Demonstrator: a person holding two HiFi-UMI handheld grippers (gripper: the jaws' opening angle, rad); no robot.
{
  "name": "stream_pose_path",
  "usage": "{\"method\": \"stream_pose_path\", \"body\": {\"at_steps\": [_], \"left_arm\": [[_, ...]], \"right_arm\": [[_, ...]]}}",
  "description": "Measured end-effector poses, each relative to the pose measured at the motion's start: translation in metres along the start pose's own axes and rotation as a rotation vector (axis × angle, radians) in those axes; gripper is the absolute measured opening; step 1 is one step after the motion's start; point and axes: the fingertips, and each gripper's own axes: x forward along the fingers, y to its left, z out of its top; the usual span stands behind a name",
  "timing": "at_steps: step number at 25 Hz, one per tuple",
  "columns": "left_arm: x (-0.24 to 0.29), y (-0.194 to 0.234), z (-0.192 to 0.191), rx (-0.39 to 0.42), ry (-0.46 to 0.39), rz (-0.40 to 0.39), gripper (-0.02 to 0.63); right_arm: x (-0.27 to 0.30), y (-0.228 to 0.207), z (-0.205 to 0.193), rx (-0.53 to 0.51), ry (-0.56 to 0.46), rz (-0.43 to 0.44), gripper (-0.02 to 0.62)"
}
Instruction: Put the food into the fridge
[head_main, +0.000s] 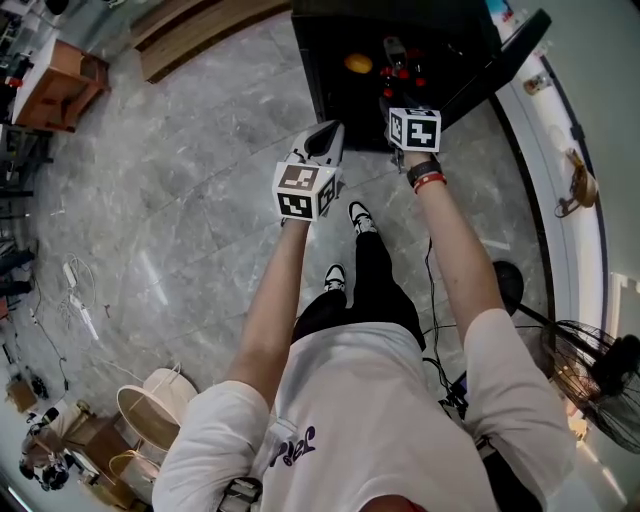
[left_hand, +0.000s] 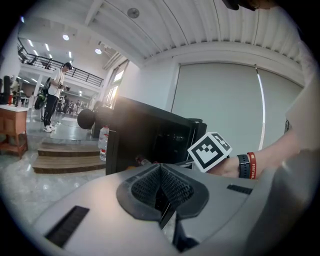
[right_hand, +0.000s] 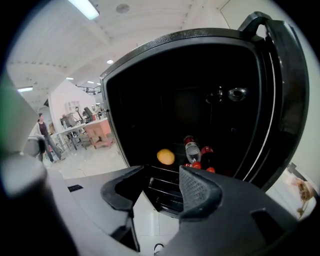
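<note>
While the round orange fruit (right_hand: 166, 156) lies in the open black fridge (right_hand: 165, 100) just ahead, right gripper (right_hand: 162, 189) jaws stand apart, empty | left gripper (left_hand: 161, 187) jaws together | fruit likely light, firm, rolls: grip mid-width.

Both arms stretch forward, almost straight. The left arm (head_main: 268, 300) holds the left hand-held gripper (left_hand: 161, 189) nearer the body, its jaws pressed together with nothing between them. The right arm (head_main: 462, 262) carries the right hand-held gripper (right_hand: 161, 186) further ahead, jaws apart and empty. A black watch (head_main: 423, 169) and a red band (head_main: 429, 182) circle the right wrist.
</note>
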Motion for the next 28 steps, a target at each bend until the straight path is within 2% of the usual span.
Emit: {"method": "stream_pose_path", "body": {"at_steps": [5,10,15,28], "left_arm": [[-0.015,0.003,0.006,0.001,-0.006,0.009,0.018],[-0.028,0.006,0.002,-0.012,-0.011,0.028,0.018],[-0.036,-0.004,-0.011,0.035,0.023,0.019,0.018],[-0.062,-0.02,-0.001,0.042,0.002,0.001,0.018]], "right_arm": [[-0.028,0.0,-0.006,0.021,0.003,-0.02,0.213],[-0.049,0.008,-0.015,0.031,-0.014,0.008,0.192],[-0.072,0.015,-0.025,0.049,-0.019,0.003,0.169],[-0.13,0.035,-0.037,0.067,-0.041,-0.004,0.117]]}}
